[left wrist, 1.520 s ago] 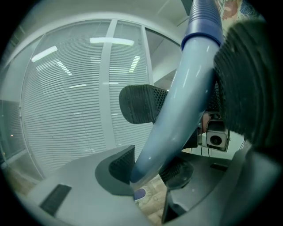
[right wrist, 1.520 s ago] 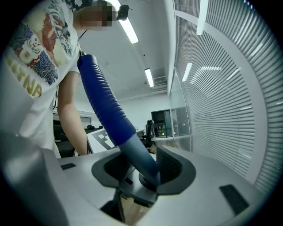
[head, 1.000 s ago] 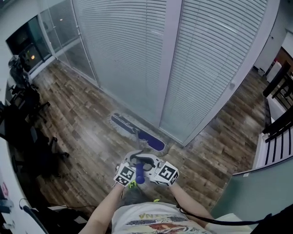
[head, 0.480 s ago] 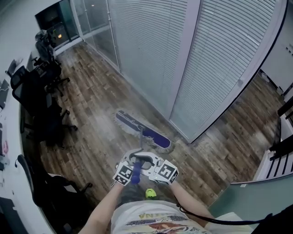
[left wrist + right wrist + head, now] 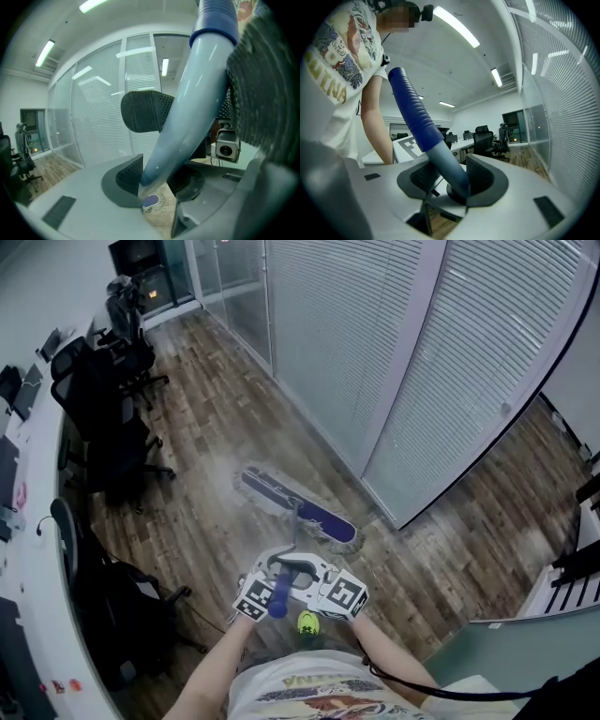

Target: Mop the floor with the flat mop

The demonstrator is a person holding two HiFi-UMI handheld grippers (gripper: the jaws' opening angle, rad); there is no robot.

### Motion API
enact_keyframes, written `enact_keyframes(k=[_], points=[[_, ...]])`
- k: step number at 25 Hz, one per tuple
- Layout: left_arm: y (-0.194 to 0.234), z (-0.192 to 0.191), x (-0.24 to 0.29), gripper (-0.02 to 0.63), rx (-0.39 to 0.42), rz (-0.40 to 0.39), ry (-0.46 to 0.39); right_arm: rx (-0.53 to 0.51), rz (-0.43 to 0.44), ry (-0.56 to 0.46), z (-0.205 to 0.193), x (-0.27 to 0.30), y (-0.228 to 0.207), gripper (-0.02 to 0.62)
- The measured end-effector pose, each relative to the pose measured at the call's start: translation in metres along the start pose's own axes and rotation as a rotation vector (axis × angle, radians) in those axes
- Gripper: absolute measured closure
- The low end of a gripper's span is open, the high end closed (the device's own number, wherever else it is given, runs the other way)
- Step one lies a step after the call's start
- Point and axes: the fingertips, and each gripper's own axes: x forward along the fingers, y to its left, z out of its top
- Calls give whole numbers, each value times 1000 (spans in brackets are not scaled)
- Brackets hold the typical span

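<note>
The left gripper [image 5: 155, 180] and right gripper [image 5: 451, 180] were both clamped, jaws partway apart, on the flat mop's handle [image 5: 279, 594]. The handle slanted forward and down to the mop head [image 5: 298, 510]. The head lay flat on the wooden floor [image 5: 211, 427], its long axis running alongside the glass wall [image 5: 356, 343].

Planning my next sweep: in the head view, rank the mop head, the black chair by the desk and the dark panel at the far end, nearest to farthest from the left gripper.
1. mop head: on the floor, just ahead of the left gripper.
2. black chair: farther off, at the left by the desk.
3. dark panel: farthest, at the room's far end.
</note>
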Motion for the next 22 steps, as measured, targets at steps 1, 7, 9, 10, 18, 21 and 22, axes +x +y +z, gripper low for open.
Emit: enact_keyframes(k=[1, 7, 9, 10, 18, 21, 22], points=[[-8, -6, -14, 495, -6, 7, -2, -1, 8, 4, -3, 4, 17, 423], [-67, -37, -110, 495, -30, 64, -7, 2, 65, 29, -18, 26, 134, 419], [-88, -49, -146, 495, -37, 81, -9, 0, 82, 33, -23, 35, 177, 419], [-99, -56, -163, 495, -45, 90, -10, -2, 91, 36, -27, 39, 198, 417], [-178, -90, -281, 495, -95, 174, -10, -24, 188, 59, -38, 62, 353, 417], [-200, -93, -297, 495, -106, 197, -5, -13, 218, 68, -43, 61, 391, 417], [-206, -94, -301, 495, -109, 204, -4, -6, 228, 69, -43, 59, 402, 417]])
